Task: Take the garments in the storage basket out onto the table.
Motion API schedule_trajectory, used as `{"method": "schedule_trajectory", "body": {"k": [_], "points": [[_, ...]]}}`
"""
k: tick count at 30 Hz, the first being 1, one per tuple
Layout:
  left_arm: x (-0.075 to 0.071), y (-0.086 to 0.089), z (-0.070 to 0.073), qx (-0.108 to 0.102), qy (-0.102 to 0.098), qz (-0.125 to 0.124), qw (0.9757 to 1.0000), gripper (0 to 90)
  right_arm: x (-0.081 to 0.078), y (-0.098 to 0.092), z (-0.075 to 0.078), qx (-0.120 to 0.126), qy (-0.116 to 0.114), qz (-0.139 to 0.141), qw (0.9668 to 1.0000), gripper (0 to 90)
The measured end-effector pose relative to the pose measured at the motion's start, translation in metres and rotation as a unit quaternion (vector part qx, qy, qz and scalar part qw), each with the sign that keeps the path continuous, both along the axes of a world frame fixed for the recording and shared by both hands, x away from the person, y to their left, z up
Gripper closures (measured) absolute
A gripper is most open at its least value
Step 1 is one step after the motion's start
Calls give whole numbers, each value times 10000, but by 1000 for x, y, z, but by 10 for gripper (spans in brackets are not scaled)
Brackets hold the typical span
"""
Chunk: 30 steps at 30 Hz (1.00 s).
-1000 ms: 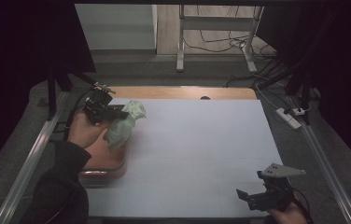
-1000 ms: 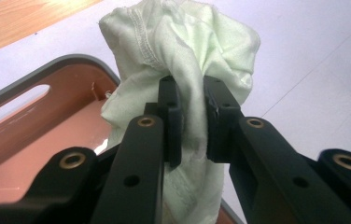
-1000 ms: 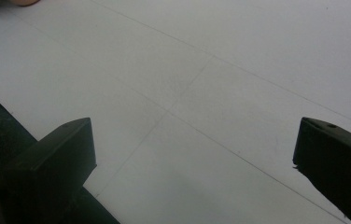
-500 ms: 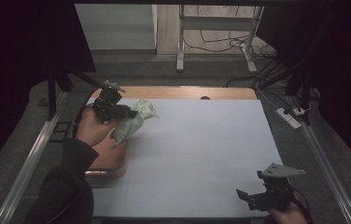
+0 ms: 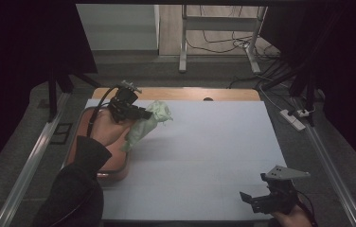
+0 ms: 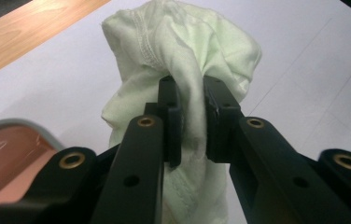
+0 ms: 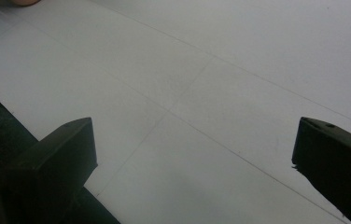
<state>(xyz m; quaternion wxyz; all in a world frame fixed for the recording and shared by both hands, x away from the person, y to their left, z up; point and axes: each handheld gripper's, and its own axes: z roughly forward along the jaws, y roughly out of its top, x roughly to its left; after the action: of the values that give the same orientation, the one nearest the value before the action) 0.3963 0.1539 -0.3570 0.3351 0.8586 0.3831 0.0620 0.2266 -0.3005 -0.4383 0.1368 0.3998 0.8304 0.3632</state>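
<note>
The left gripper (image 5: 144, 113) pinches a pale green cloth (image 5: 146, 124), hanging lengthwise down toward the basin (image 5: 74, 142), while the right gripper (image 5: 252, 201) sits wide open.

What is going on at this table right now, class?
A person works at a table covered with a white sheet, holding a claw in each hand. The left claw is shut on a bunched pale green cloth, lifted above the sheet beside a reddish-brown tray at the table's left edge. The cloth hangs down from the grip. The right claw sits near the bottom right corner with its jaws wide apart, holding nothing.
</note>
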Motion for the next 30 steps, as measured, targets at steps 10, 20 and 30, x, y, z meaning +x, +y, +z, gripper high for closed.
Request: {"method": "schedule_trajectory", "body": {"k": [10, 20, 30], "points": [[3, -22, 2, 8, -30, -187, 9998, 782, 0, 0, 0, 4, -3, 7, 10000, 0], [5, -42, -5, 0, -24, -358, 9994, 781, 0, 0, 0, 7, -4, 28, 10000, 0], [7, -67, -15, 56, -53, -584, 9983, 778, 0, 0, 0, -2, 3, 59, 10000, 0]]}}
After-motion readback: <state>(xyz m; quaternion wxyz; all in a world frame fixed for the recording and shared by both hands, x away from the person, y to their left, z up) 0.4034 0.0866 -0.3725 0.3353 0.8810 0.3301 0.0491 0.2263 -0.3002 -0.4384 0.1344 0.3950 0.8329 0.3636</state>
